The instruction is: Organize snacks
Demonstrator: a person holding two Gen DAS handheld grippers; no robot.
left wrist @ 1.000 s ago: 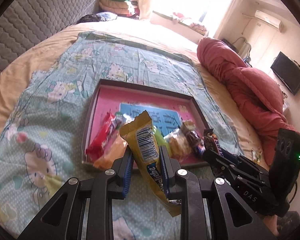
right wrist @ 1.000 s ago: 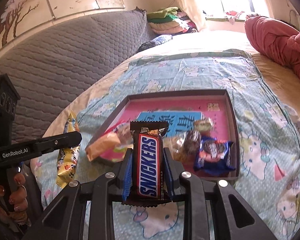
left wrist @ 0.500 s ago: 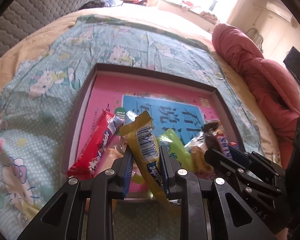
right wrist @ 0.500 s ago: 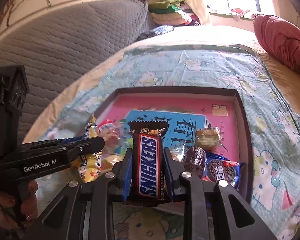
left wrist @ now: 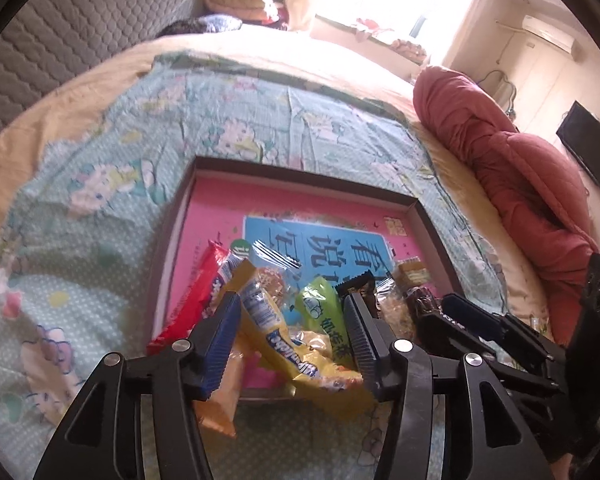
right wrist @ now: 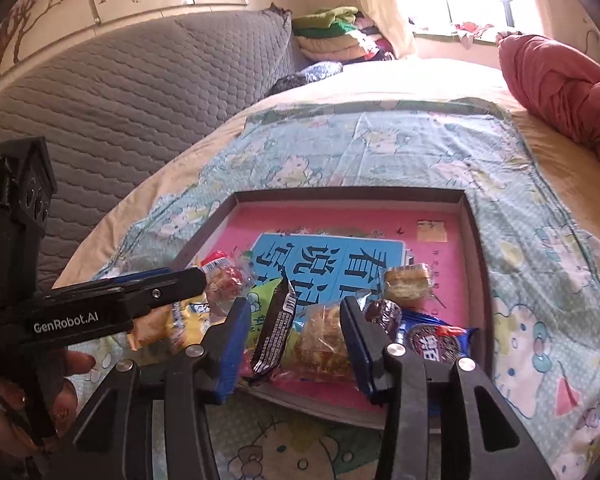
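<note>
Red foil marks the leftmost snack we see, a long red bar (left wrist: 192,300) lying along the left wall of the pink-floored tray (left wrist: 304,174), which sits on the cartoon-print sheet (left wrist: 100,184) covering the bed. Just right of it, our left tongs (left wrist: 292,332) stand spread wide, gripping nothing. Between their blue-padded fingers (left wrist: 220,340) lies the yellow packet (left wrist: 296,356) with its barcode and blue lettering, its lower end draped over the tray's near rim. An orange wrapper (left wrist: 220,392) sits under the left finger, hanging out of the tray, and a green packet (left wrist: 324,316) lies just beside the yellow one.

Further right, our right tongs (right wrist: 296,340) are likewise parted and hold nothing. The dark Snickers bar (right wrist: 276,332) rests tilted between them, back side up with its barcode showing, next to a clear-wrapped golden pastry (right wrist: 320,344). Beyond the right finger lie a round dark-wrapped sweet (right wrist: 384,314), a blue cookie pack (right wrist: 432,338) and, farther in, a wrapped square biscuit (right wrist: 406,282). A rose quilt (right wrist: 564,92) is bunched at the bed's right side.
</note>
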